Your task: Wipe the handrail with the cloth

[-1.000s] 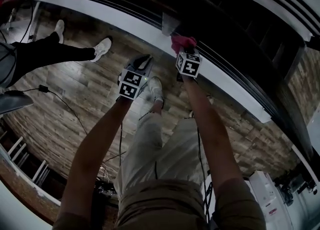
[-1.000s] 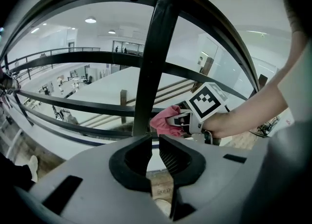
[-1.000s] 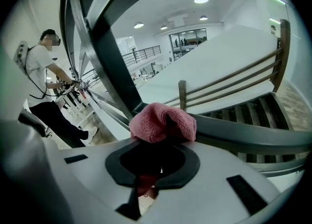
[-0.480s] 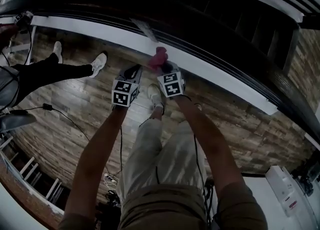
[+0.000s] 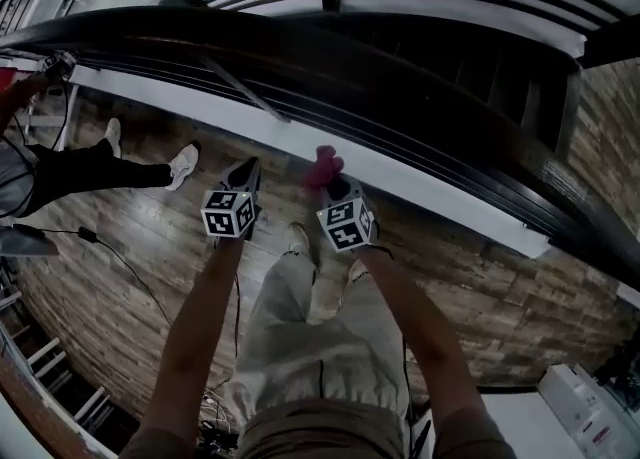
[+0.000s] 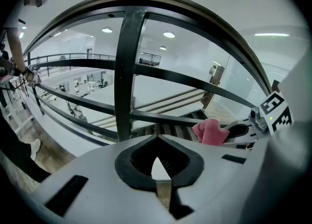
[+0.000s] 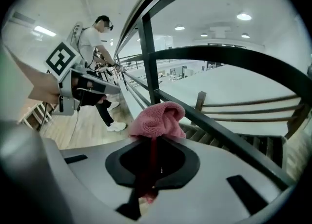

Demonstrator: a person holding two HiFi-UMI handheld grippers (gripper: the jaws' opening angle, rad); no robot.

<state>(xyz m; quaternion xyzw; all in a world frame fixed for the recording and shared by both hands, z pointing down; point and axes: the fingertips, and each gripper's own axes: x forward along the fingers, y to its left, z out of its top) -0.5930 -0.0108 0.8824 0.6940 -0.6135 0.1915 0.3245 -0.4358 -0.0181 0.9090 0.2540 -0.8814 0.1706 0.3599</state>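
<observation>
1. Your left gripper (image 5: 247, 169): jaws have just been closing and now meet, with nothing between them.
2. Your right gripper (image 5: 331, 184): jaws clamped on the pink cloth (image 5: 322, 166), which bunches past the tips.
3. Cloth sits below the handrail (image 5: 250, 32), near the lower railing bars (image 7: 229, 142); can't tell if it touches them.

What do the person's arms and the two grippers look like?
The left gripper and the right gripper each have a pale grey shell, black around the jaws, and carry a white cube with black square markers. A thin dark cable hangs beside each forearm. The forearms are bare of sleeves; the person wears light trousers.
</observation>
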